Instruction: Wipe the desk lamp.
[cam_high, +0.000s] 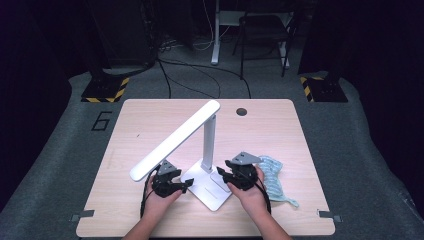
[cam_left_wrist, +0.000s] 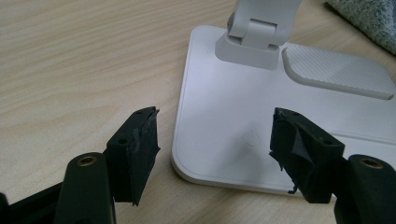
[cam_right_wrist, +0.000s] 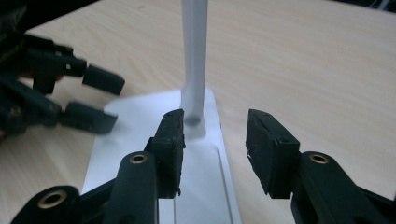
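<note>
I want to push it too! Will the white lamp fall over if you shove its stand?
Probably not easily: the lamp sits on a wide, flat base that likely slides on the smooth table. Its long head leans far to one side, so a high push might tip it. It looks stiff, not floppy.

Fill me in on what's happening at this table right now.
A person holds a two-jaw gripper in each hand at the base of a white desk lamp on the wooden table. The left gripper hovers with jaws open over the base's near corner; the right gripper is open too, aimed at the upright post. Neither grips anything. A pale blue cloth lies to the right.
</note>
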